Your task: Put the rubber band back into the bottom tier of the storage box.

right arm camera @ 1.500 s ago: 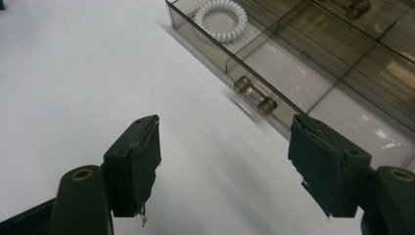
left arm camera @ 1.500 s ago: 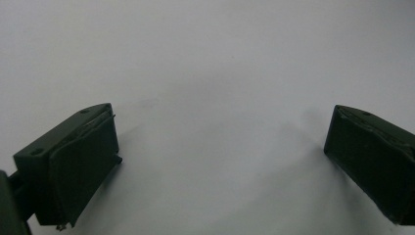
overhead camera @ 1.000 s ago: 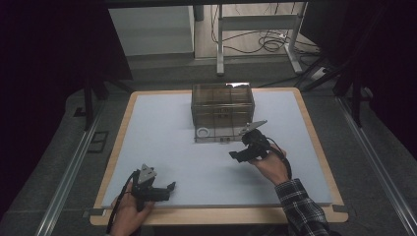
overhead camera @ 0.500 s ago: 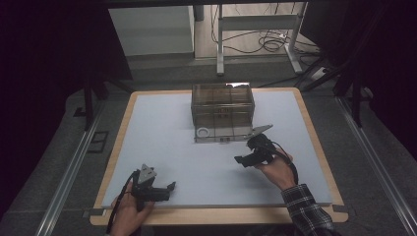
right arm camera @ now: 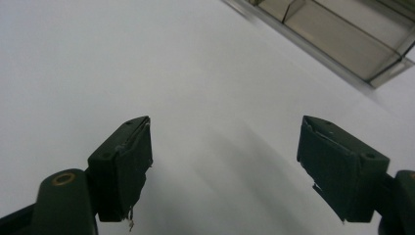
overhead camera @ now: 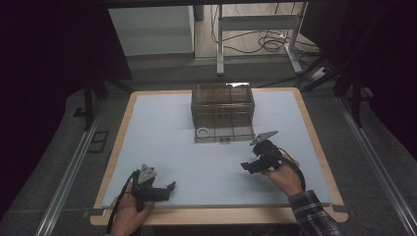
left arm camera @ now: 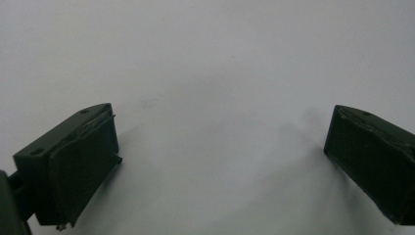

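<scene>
A clear smoky plastic box (overhead camera: 222, 105) with several compartments stands at the far middle of the white tabletop (overhead camera: 162, 142). A low tray juts from its front, with a small white ring (overhead camera: 202, 132) in the tray's left corner. My right gripper (overhead camera: 247, 167) hovers open in front of the box's right corner, pointing left, with nothing between its jaws. In the right gripper view the gripper (right arm camera: 222, 164) looks over bare white surface, with the box's edge (right arm camera: 337, 36) at the top right. My left gripper (overhead camera: 168, 189) rests open near the front left edge; its own view (left arm camera: 220, 152) shows nothing held.
The table has a wooden rim (overhead camera: 314, 128). Beyond it the floor holds a white metal frame (overhead camera: 255, 24) and loose cables (overhead camera: 268, 44). Dark surroundings lie to both sides.
My right gripper has drawn back from the box toward the near right of the table. The left gripper has stayed in place.
</scene>
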Motion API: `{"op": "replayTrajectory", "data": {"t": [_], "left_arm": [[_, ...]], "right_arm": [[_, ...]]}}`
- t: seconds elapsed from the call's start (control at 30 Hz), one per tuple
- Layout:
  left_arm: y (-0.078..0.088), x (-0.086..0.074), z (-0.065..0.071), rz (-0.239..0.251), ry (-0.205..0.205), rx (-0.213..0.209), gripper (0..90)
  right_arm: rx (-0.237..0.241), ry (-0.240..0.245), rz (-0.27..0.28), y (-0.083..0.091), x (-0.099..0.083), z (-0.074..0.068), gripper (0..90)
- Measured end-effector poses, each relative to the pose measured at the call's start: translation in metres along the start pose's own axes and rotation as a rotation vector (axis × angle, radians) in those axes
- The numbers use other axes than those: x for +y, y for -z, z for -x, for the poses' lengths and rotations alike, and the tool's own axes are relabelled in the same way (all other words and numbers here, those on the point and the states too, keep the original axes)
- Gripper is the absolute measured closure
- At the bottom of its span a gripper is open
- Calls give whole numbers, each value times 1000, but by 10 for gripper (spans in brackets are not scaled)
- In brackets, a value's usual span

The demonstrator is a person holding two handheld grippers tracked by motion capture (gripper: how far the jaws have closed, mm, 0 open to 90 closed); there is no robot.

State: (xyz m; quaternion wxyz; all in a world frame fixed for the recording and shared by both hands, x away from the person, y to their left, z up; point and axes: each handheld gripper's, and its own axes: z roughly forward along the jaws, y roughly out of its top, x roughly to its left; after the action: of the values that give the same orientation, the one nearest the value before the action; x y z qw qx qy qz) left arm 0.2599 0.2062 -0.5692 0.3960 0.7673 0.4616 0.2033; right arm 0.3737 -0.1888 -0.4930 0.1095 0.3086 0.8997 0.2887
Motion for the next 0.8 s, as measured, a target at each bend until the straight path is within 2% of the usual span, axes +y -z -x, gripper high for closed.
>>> {"op": "replayTrajectory", "data": {"t": [0.8], "left_arm": [[0,0,0,0,1,1,0]], "right_arm": [[7,-35,-44,17,-35,2,140]]}}
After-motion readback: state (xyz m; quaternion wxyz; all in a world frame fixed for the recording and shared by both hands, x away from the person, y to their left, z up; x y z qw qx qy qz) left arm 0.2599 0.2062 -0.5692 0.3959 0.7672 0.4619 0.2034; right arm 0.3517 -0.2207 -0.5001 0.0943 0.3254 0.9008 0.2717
